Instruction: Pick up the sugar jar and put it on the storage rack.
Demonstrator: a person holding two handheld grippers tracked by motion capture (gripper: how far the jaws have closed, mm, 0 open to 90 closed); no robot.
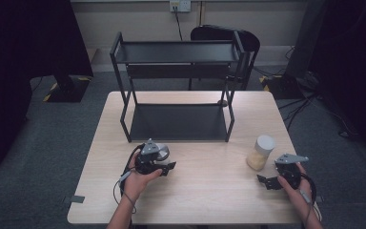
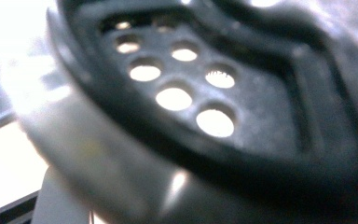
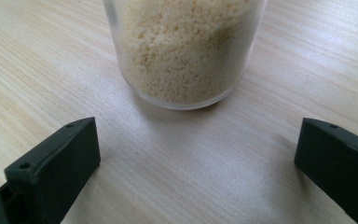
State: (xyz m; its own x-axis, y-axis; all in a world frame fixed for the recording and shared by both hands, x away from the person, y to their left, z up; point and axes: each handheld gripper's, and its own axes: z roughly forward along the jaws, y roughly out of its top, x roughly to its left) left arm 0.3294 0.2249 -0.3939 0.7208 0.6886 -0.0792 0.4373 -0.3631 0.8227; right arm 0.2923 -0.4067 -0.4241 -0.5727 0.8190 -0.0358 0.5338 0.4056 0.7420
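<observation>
Pale wooden table (image 1: 205, 191): black rack (image 1: 176, 86) behind, jar (image 3: 184, 49) (grain-filled) before right gripper (image 3: 196, 158).

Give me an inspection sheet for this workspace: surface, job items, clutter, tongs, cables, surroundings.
Surface: light wooden table, bare in the middle.
Job's things: clear jar of pale grains with a white lid, upright at the table's right; black two-tier shelf rack at the far edge, both tiers empty.
Clutter: nothing seen.
Tongs: left tongs hold a round grey object, blurred up close in the left gripper view; right tongs open, jaws short of the jar.
Cables: one trails from each gripper.
Surroundings: grey carpet, dark chair behind the rack, wall socket.
</observation>
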